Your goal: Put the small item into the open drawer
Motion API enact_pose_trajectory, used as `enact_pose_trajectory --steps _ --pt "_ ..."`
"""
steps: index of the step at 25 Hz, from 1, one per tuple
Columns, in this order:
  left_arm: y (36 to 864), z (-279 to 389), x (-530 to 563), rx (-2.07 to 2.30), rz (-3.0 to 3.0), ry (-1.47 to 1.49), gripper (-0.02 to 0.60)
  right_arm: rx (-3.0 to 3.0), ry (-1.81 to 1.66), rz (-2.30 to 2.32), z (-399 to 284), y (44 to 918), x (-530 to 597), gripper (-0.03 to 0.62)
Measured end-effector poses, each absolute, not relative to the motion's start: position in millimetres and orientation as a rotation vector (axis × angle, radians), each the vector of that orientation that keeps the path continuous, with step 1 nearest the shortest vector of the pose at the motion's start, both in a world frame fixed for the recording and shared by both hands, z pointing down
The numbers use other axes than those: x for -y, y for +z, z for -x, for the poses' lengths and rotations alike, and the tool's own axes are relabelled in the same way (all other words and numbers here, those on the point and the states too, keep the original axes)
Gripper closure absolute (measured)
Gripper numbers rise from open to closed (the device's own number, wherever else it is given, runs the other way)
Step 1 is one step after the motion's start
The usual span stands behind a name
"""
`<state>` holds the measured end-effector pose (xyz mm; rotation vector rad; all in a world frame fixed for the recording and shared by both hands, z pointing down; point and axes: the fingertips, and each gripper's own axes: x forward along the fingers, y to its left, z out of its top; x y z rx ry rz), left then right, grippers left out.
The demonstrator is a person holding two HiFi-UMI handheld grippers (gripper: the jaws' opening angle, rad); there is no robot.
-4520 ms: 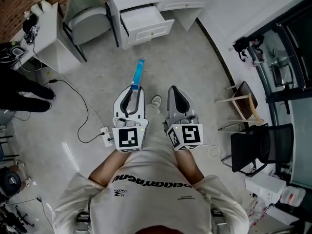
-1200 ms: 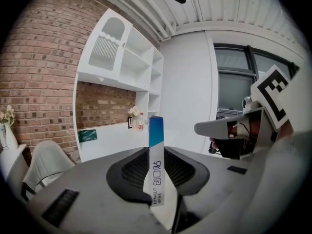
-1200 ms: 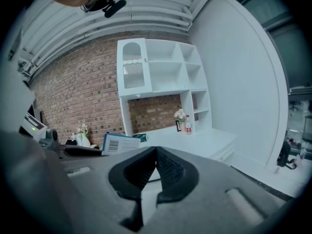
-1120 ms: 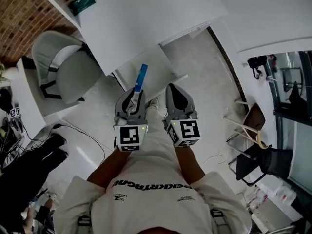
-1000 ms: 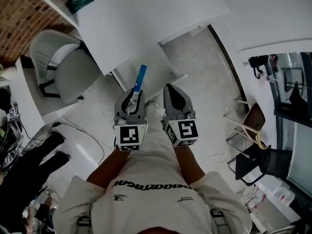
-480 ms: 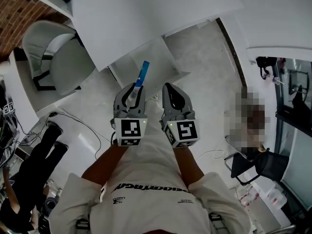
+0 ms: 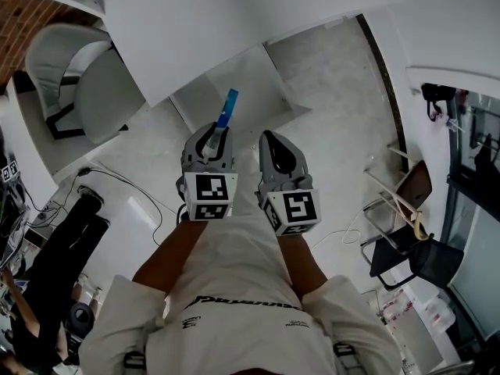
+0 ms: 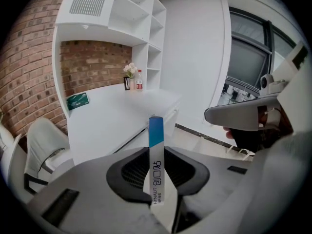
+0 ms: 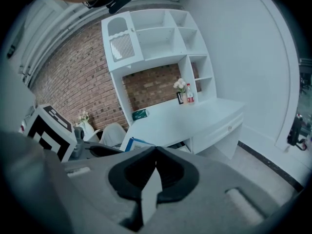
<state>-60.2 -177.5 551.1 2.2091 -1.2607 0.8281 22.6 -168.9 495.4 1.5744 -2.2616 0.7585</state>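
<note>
While both grippers hang side by side ahead of the person's torso, I read the left gripper (image 7: 218, 131) as clamped on the small box (image 7: 227, 108), a slim white carton with a blue end; in the left gripper view the carton stands upright between the two dark pads, pinched on its narrow faces, with printed lettering down its front and the blue end reaching past the jaw tips. From the head view that blue end shows against the open drawer (image 7: 254, 78), which is pulled out from under the white desk (image 7: 234, 14); I cannot tell how high the carton sits above it. The right gripper (image 7: 270, 137) sits just beside the left one, apart from it; its own view shows the jaw tips closed together with nothing between them. A grey chair (image 7: 86, 76) stands to the left of the desk, near the drawer but not touching it; a brick wall (image 8: 29, 72) runs behind. On the desktop I can make out a green packet (image 8: 77, 100) near the wall, and farther along a small bunch of flowers (image 8: 130, 69) with a bottle (image 8: 140, 82) just beside it; white shelves (image 9: 156, 38) rise above them.
</note>
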Motion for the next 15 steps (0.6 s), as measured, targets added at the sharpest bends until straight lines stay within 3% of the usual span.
enact_pose_trajectory --steps 15 --pt "617.2 54.7 186.7 1.213 -2.095 0.987 0.491 2.223 0.818 -1.514 -30.8 537.8 166.4 0.595"
